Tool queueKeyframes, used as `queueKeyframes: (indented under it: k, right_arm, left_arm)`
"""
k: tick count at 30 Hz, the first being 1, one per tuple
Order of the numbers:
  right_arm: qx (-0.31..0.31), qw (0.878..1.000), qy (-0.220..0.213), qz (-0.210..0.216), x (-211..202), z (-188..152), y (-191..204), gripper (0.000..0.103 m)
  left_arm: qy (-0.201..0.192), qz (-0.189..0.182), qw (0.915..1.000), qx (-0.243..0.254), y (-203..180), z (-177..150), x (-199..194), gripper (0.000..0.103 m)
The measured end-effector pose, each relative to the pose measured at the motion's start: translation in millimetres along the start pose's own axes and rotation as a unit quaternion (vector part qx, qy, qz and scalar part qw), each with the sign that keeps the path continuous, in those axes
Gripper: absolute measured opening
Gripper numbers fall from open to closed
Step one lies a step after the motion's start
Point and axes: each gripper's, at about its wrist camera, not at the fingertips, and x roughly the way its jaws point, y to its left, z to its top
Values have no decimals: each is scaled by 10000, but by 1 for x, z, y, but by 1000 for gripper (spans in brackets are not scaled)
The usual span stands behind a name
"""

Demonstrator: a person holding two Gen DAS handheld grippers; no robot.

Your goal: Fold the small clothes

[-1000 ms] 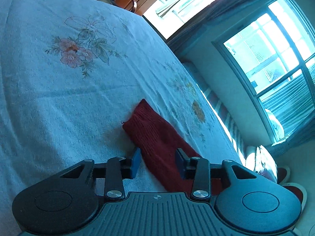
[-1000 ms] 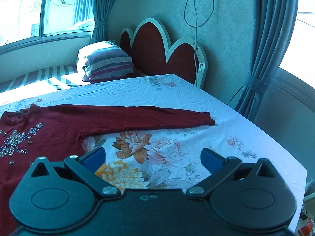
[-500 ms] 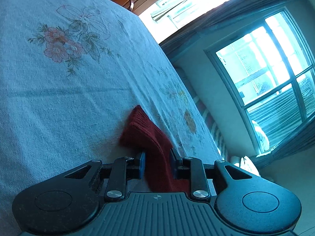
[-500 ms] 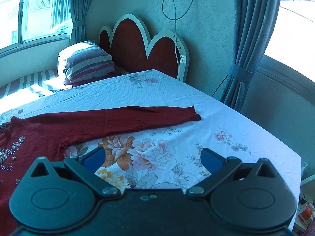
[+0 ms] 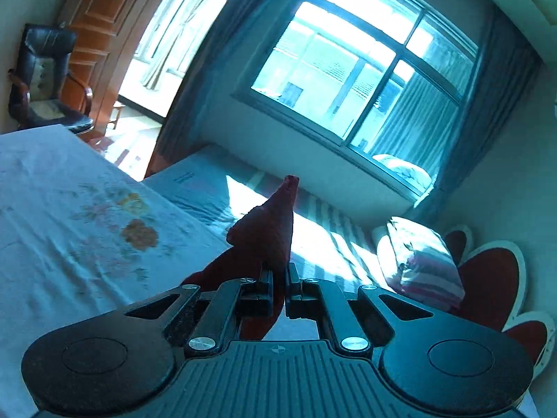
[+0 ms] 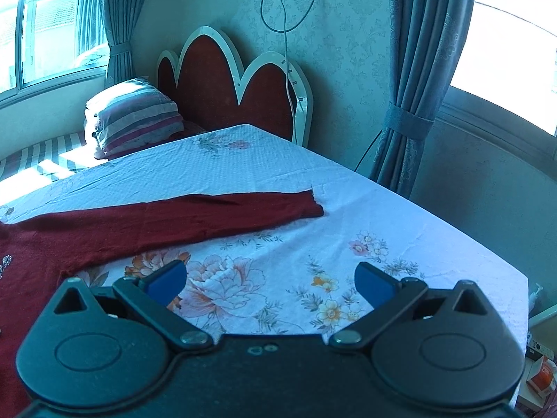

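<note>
Left gripper (image 5: 277, 291) jaws just clamped shut on 1 sweater sleeve (image 5: 269, 230) and lifted it off the bed (image 5: 69, 237), so that fold's starting. Right gripper (image 6: 269, 280) jaws gape wide above the bed; beyond them, the other sleeve (image 6: 222, 210) lies flat toward the headboard (image 6: 222, 80).

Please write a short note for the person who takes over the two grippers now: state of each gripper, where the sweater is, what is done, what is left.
Left gripper: jaws have just closed; shut on one sleeve of the dark red sweater, held up off the bed.
Right gripper: open, empty, above the floral sheet.
Other sleeve lies flat, stretched out toward the headboard.
Done: first sleeve gripped.
Left: fold both sleeves in, then the body.
</note>
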Motion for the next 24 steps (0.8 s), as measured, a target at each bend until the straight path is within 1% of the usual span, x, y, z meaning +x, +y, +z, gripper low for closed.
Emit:
queueKeyframes:
  k: [2, 3, 5, 7, 9, 10, 12, 15, 18, 20, 23, 24]
  right_arm:
    - [83, 9999, 20, 67, 9, 2, -11, 103]
    - [119, 9999, 28, 107, 15, 4, -16, 103]
    - [151, 9997, 71, 202, 30, 7, -27, 103]
    - [154, 9995, 123, 264, 43, 10, -36, 103]
    - [145, 9991, 159, 352, 57, 12, -46, 103]
    - [136, 9990, 184, 379, 63, 12, -51, 103]
    - [126, 9987, 261, 423, 76, 13, -60, 103]
    - [136, 9983, 373, 426, 92, 12, -76, 103]
    - [132, 9982, 447, 390, 105, 12, -93, 103]
    - [145, 9981, 492, 334, 112, 11, -105, 103]
    - [201, 9977, 582, 277, 121, 8, -118, 103]
    - [216, 9975, 609, 267, 124, 7, -121, 103]
  left_arm:
    - [76, -132, 9993, 351, -60, -13, 6, 5]
    - [121, -182, 9987, 469, -85, -20, 12, 5]
    - [311, -344, 9965, 693, -140, -48, 19, 5]
    - [458, -459, 9934, 941, -184, -74, 30, 5]
    - [704, -564, 9882, 1239, -233, -106, 44, 5]
    - [812, -593, 9861, 1321, -249, -118, 51, 5]
    - [1052, -617, 9795, 1603, -286, -153, 60, 5]
    - [1340, -570, 9706, 1914, -319, -193, 66, 5]
    - [1450, -575, 9655, 2085, -337, -217, 64, 5]
    - [1466, -590, 9631, 2179, -344, -225, 61, 5]
    - [1525, -596, 9563, 2423, -357, -235, 63, 5]
    - [1604, -623, 9535, 2476, -363, -241, 67, 5]
